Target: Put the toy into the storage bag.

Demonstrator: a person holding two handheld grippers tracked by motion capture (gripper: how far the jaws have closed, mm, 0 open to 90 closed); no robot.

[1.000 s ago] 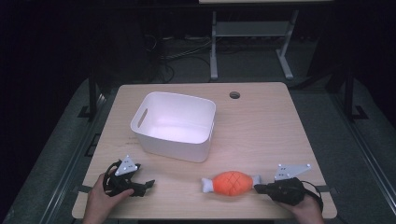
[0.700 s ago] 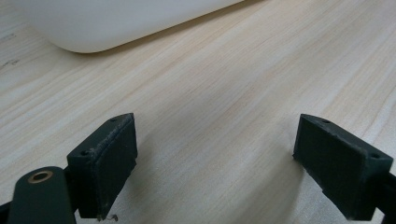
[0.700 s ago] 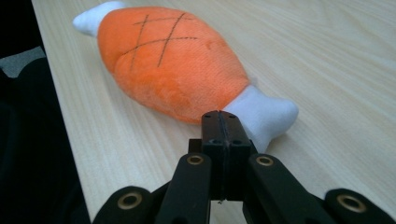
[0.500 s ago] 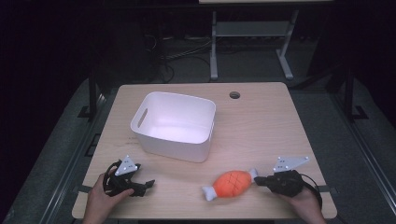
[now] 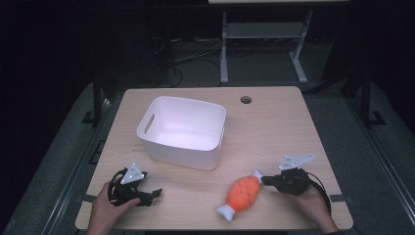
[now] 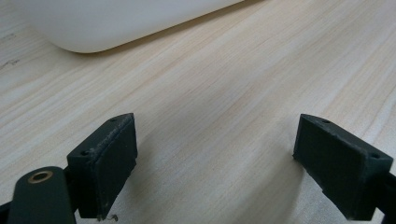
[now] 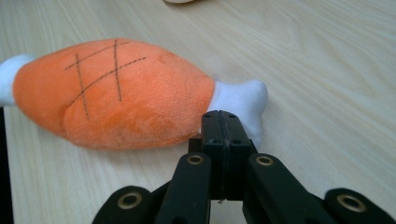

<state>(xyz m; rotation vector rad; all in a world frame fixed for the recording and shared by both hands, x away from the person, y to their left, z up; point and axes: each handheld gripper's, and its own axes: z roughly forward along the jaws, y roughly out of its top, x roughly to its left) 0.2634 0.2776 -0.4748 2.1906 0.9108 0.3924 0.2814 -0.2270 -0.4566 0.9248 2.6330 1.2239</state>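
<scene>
Two grippers are parked low at the table's (image 5: 274, 127) near edge, so the left one (image 6: 215, 158) is kept spread wide over bare wood while the right one (image 7: 223, 135) is pressed shut against the plush drumstick's (image 7: 116, 93) white bone end, and the bin (image 5: 182, 129) looks empty.

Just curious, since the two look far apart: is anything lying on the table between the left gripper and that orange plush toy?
No. In the high view, bare wooden table lies between the left gripper and the orange plush toy.
</scene>
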